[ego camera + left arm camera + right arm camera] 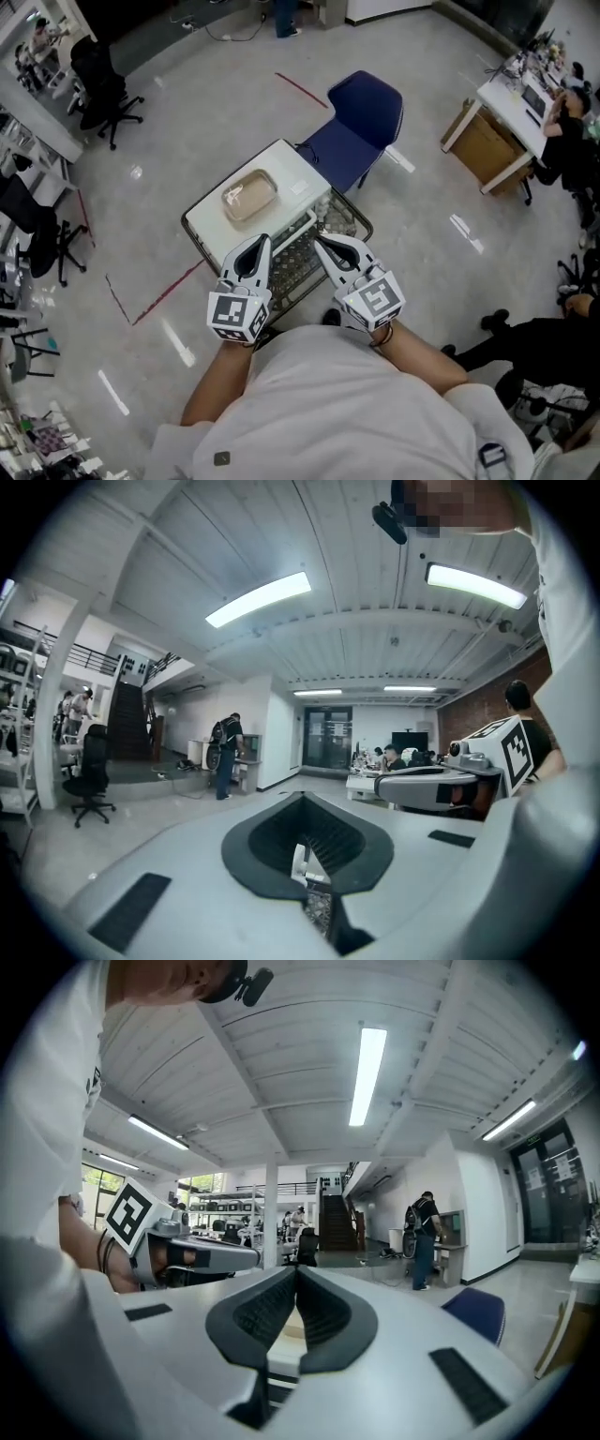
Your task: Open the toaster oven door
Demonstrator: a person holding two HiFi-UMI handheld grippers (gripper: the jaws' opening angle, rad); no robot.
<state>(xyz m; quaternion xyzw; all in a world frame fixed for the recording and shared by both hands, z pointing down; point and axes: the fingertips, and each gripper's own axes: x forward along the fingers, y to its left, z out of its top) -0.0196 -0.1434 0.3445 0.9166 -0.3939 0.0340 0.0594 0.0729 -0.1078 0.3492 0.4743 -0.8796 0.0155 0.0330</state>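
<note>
Oven: white box-shaped toaster oven (286,173), just ahead of both tips, on wire-mesh cart (345,217); tan tray (249,196) on top.
Left hand-held gripper (265,242): closed, empty.
Right hand-held gripper (318,242): closed, empty.
Door: front face not visible from above; likely rigid, hinged, glass-fronted.
Grip: handle bar, mid-span; probably smooth, may slip; light body may slide when pulled.
</note>
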